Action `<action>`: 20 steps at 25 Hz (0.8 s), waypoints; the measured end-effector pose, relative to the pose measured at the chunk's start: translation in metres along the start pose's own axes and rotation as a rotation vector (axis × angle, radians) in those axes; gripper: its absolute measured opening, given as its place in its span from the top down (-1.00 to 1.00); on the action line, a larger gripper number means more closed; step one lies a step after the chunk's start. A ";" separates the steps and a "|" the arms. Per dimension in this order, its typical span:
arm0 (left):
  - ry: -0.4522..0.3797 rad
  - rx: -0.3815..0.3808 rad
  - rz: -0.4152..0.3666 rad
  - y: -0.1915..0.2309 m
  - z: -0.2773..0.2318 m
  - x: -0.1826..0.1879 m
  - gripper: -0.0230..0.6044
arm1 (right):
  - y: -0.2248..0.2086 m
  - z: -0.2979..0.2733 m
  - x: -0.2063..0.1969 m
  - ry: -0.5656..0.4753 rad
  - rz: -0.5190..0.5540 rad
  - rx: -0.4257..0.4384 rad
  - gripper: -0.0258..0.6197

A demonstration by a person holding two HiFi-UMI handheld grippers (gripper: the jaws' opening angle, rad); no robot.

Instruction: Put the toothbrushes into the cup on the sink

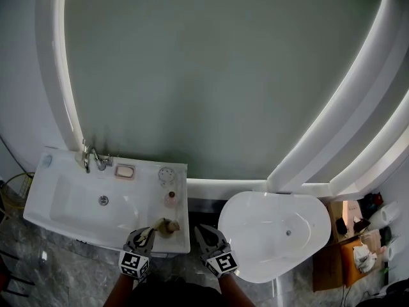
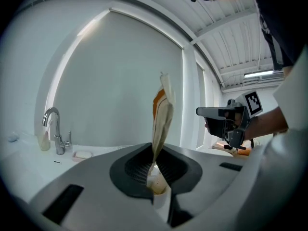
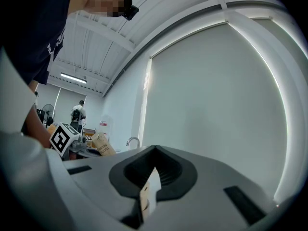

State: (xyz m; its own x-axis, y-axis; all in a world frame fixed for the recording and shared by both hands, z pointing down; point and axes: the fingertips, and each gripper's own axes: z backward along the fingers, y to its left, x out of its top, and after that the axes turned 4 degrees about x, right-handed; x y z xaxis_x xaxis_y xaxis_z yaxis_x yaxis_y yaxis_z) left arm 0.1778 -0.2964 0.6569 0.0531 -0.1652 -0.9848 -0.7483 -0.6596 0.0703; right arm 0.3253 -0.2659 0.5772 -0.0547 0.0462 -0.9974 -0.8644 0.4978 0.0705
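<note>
Both grippers are held side by side at the near edge of the sink (image 1: pixel 39 196), near each other but not touching. The left gripper (image 1: pixel 148 233) reaches over the sink's front right corner and tips slightly downward. Its jaws are clamped on the lower end of a tan paper-wrapped toothbrush (image 2: pixel 162 113), which stands up out of them. The right gripper (image 1: pixel 203 230) is just off the sink's right side, held level. Its jaws are pressed together with nothing between them.
</note>
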 end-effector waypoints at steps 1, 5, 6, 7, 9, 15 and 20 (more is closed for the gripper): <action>0.015 -0.005 -0.007 0.000 -0.004 -0.005 0.78 | -0.001 0.000 -0.001 0.003 0.003 0.002 0.83; 0.137 -0.020 -0.016 -0.002 -0.016 -0.030 0.78 | -0.002 0.002 -0.002 0.013 -0.001 -0.002 0.84; 0.170 -0.018 -0.017 -0.002 -0.019 -0.038 0.78 | -0.003 0.001 -0.002 0.011 0.002 -0.003 0.84; 0.194 -0.014 -0.017 -0.001 -0.021 -0.044 0.78 | -0.004 0.001 -0.002 0.010 0.006 -0.004 0.84; 0.214 -0.012 -0.011 0.000 -0.026 -0.050 0.78 | -0.005 0.001 -0.003 0.016 0.001 -0.007 0.84; 0.233 -0.012 0.002 0.001 -0.041 -0.055 0.78 | -0.008 0.001 -0.009 0.037 -0.008 -0.010 0.84; 0.291 -0.014 0.001 0.001 -0.053 -0.070 0.78 | -0.007 -0.002 -0.006 0.031 -0.025 -0.016 0.84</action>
State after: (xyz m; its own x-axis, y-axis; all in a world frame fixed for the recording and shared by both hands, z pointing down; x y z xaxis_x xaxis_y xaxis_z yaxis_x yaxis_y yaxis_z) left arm 0.2089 -0.3245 0.7339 0.2409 -0.3681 -0.8981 -0.7396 -0.6688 0.0758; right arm 0.3307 -0.2709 0.5829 -0.0483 0.0072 -0.9988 -0.8734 0.4848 0.0457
